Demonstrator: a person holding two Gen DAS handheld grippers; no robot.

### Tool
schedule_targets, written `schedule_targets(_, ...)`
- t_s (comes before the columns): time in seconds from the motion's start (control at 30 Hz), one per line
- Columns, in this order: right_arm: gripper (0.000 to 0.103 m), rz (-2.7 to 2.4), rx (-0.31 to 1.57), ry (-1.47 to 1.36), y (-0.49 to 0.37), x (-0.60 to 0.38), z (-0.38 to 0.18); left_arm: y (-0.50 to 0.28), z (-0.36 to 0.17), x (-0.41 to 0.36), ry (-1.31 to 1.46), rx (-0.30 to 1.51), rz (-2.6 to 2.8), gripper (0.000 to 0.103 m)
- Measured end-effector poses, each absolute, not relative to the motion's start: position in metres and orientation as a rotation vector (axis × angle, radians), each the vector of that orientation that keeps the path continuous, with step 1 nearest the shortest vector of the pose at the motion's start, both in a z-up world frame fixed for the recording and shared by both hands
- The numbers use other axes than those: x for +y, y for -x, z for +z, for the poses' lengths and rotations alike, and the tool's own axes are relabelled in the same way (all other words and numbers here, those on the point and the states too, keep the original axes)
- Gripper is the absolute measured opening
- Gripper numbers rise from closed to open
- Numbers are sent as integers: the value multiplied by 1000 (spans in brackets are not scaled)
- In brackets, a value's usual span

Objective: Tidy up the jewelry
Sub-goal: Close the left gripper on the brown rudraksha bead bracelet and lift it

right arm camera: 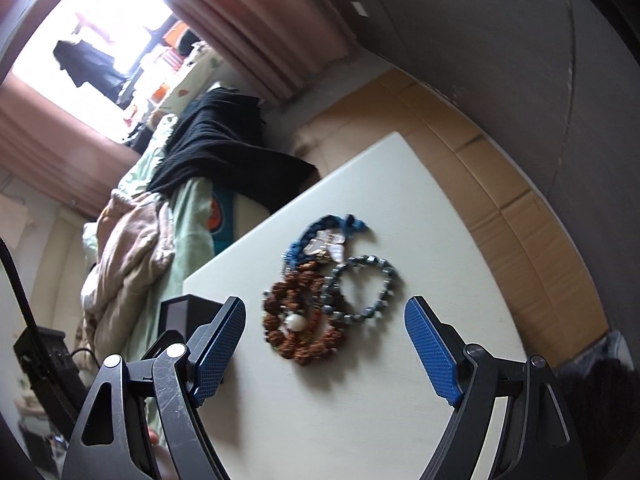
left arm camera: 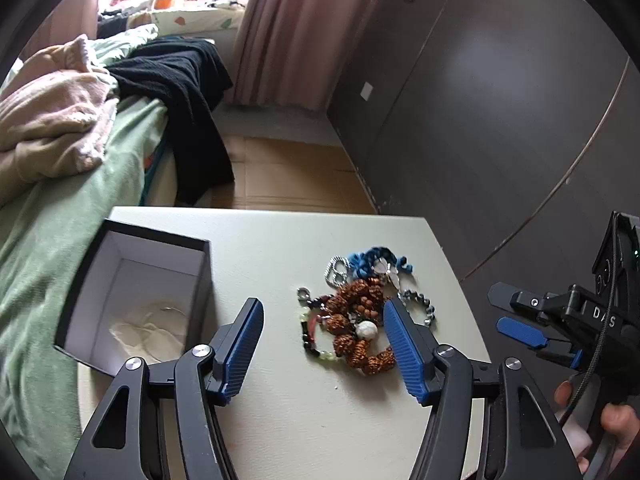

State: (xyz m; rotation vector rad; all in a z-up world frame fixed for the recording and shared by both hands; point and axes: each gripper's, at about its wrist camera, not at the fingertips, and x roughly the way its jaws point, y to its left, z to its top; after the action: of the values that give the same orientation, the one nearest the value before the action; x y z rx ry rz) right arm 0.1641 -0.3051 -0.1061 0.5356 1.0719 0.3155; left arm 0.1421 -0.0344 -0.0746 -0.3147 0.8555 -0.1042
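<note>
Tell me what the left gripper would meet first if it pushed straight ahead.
Likely the brown seed-bead bracelet in the jewelry pile: it lies just beyond the open left gripper, between its fingers. Height above the table is unclear.

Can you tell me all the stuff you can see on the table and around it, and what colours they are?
table: one, cream white, beside the bed
box: one, black outside and white inside, open, on the table's left part
brown bead bracelet: one, knobbly brown beads with one white bead, in the jewelry pile
blue braided cord: one, blue, far end of the pile
grey bead bracelet: one, blue-grey, right side of the pile
silver chain: one, silver, far left of the pile
black cloth: one, black, draped over the bed
curtain: one, pink, by the window
left gripper: one, black with blue pads, open over the pile
right gripper: one, black with blue pads, open
</note>
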Motion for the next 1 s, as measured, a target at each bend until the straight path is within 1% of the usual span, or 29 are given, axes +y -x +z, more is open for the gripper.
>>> schedule_targets(0.13, 82, 290, 1070, -554, -163, -314, -110, -153, -92, -46, 311, 893, -106, 59)
schedule_targets(0.2, 82, 274, 1073, -549, -163, -316, -112, -160, -101, -52, 304, 920, -116, 53)
schedule_targets(0.67, 82, 225, 1091, -549, -168, -328, -118, -176, -140, -80, 212, 1016, -106, 51)
schedule_targets(0.73, 82, 227, 1092, -547, -168, -328, -118, -176, -143, -82, 223, 1023, -119, 45)
schedule_targets(0.8, 82, 235, 1091, -542, -168, -326, -118, -177, -143, -83, 236, 1024, -136, 33)
schedule_targets(0.9, 82, 249, 1096, -536, -169, -324, -120, -177, -139, -80, 240, 1013, -126, 19)
schedule_targets(0.97, 81, 252, 1098, -537, -170, -322, -122, -177, -133, -75, 275, 994, -146, 19)
schedule_targets(1.0, 79, 253, 1103, -535, -172, -321, -124, -176, -130, -74, 281, 984, -150, 19)
